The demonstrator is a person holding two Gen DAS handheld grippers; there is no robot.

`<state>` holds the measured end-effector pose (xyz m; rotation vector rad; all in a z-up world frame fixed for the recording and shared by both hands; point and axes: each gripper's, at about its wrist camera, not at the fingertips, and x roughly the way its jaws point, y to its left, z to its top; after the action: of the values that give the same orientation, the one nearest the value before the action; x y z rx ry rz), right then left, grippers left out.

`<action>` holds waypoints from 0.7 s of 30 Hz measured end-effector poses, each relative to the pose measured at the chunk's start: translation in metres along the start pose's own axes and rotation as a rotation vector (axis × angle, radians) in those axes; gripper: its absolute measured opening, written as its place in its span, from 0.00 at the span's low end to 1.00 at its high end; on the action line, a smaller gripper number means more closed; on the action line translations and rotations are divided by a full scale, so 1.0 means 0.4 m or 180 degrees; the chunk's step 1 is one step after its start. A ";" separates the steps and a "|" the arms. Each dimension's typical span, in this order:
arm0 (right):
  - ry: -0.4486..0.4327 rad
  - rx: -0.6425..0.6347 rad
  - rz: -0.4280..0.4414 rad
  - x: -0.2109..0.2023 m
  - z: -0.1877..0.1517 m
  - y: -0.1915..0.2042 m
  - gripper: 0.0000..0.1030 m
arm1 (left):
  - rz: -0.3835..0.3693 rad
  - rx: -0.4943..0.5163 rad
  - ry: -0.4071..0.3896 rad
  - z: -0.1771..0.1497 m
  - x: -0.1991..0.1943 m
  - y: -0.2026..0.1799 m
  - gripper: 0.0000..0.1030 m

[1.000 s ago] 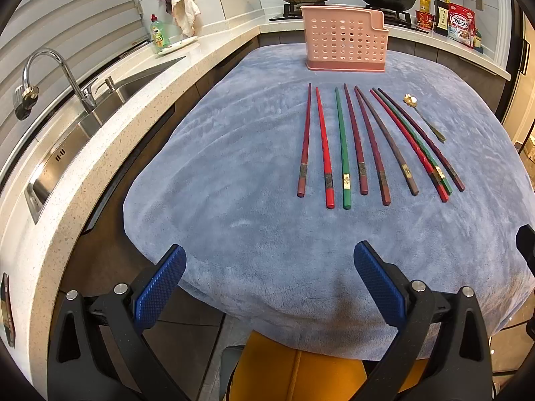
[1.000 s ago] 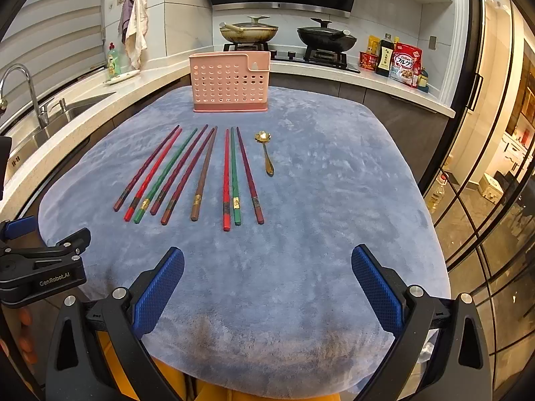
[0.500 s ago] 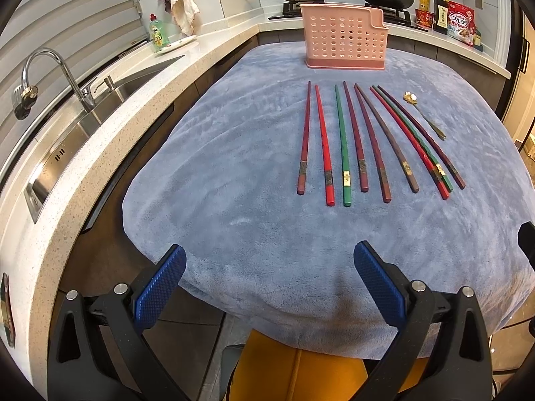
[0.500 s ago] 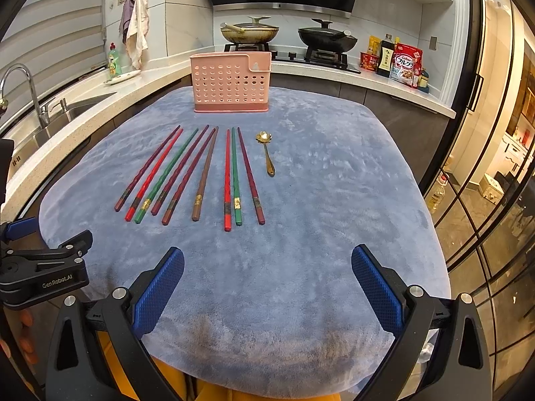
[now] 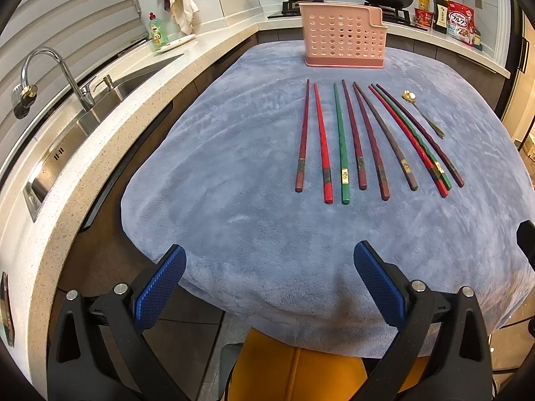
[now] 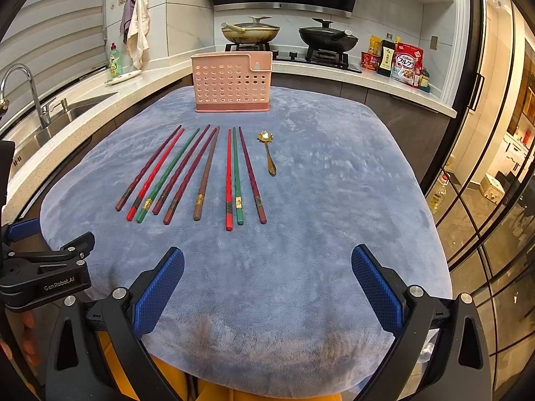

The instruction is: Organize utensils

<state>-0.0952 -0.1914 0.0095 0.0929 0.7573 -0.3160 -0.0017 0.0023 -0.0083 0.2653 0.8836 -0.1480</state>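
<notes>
Pink holder (image 6: 232, 82) stands far beyond both fingers, nothing visibly loaded. Chopsticks (image 6: 204, 173) and spoon (image 6: 267, 152) wait untouched; left gripper (image 5: 269, 280) and right gripper (image 6: 267, 280) gape wide, empty.

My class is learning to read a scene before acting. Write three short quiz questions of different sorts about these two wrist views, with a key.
1. Count: how many chopsticks lie on the blue cloth?
2. True or false: the gold spoon already stands in the pink holder.
3. Choose: the fingers of the left gripper and right gripper are (a) open and holding nothing, (b) shut on a chopstick, (c) shut on the spoon.

Key:
1. Nine.
2. False; it lies on the cloth, just right of the chopsticks.
3. (a).
</notes>
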 end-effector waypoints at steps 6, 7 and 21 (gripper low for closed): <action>-0.0002 -0.0003 0.0001 0.000 0.001 0.000 0.93 | 0.0000 0.0001 0.0003 0.000 0.000 0.000 0.93; -0.0001 -0.0005 0.0001 0.001 0.001 0.001 0.93 | -0.0001 0.0002 0.0003 0.000 0.000 0.000 0.93; -0.0001 -0.0018 0.0015 0.002 -0.004 0.009 0.93 | -0.0001 0.0001 0.0001 0.000 0.000 0.000 0.93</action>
<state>-0.0947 -0.1880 0.0078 0.0891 0.7574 -0.3094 -0.0018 0.0023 -0.0084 0.2654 0.8839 -0.1483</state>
